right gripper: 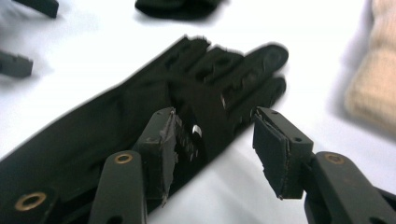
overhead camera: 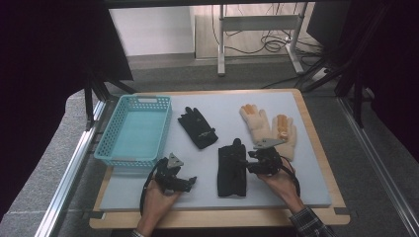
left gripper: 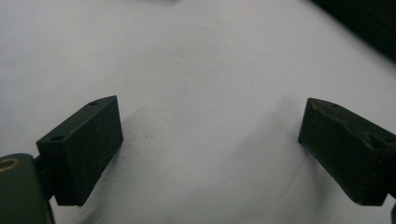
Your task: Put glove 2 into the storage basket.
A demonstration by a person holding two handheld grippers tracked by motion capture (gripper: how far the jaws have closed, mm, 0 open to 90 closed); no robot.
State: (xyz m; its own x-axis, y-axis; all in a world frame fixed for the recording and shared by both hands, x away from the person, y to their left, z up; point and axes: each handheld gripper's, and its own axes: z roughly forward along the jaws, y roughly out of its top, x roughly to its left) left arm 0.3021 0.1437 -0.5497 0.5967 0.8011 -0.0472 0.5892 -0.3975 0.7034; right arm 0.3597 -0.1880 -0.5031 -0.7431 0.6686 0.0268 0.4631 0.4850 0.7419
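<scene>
both grippers sit low over the pale grey mat (overhead camera: pixel 306 173) near the person's edge of the table. right gripper (overhead camera: pixel 245 162) is spread apart, its tips over the right edge of a long black glove (overhead camera: pixel 231 170) that lies flat on the mat with its fingers pointing away from the person; in the right gripper view (right gripper: pixel 215 149) one jaw rests on or just above the glove's (right gripper: pixel 140 116) palm and the other stands over bare mat beside it, nothing pinched between them. left gripper (overhead camera: pixel 190 180) is also released, its jaws wide over bare mat (left gripper: pixel 196 70) in the left gripper view (left gripper: pixel 210 149). a second black glove (overhead camera: pixel 197 127) lies farther back, near a turquoise basket (overhead camera: pixel 114 129) at the mat's left. two cream gloves (overhead camera: pixel 271 126) with orange fingertips lie side by side at the right, just behind the right gripper.
</scene>
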